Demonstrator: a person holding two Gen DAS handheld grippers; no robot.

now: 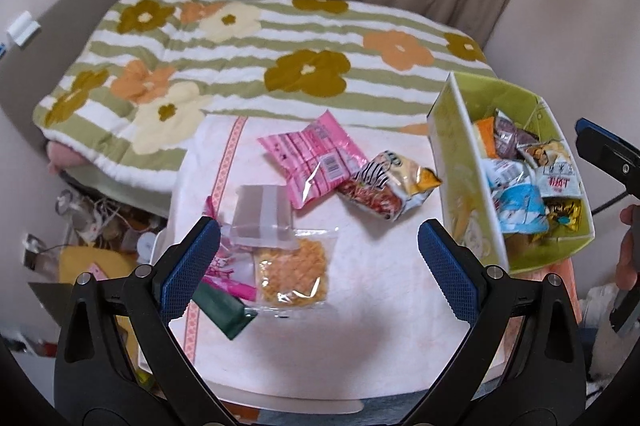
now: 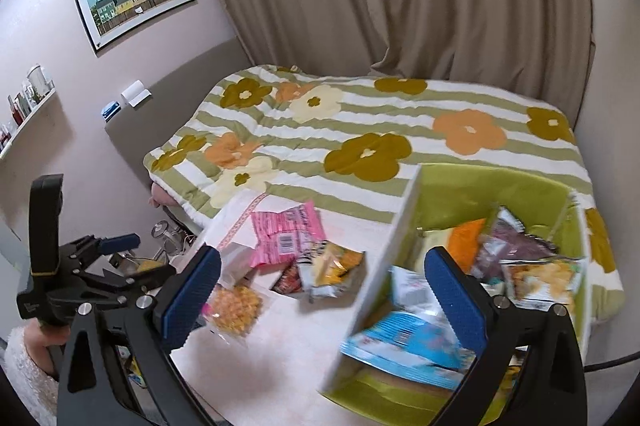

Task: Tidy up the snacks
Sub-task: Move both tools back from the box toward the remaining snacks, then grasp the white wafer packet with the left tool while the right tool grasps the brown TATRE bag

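Snacks [image 1: 316, 162] lie loose on the counter [image 1: 380, 298] beside the green box [image 1: 460, 162]. Both grippers, left [image 1: 318, 266] and right [image 2: 322, 300], hang released, holding nothing. Pinch each packet's edge, not its crackers.

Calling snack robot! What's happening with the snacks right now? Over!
Left gripper open, empty, over the table. Right gripper open, empty, by the green box. Box part full; pink packet, chip bag, clear cracker bag still out. Nothing blocking.
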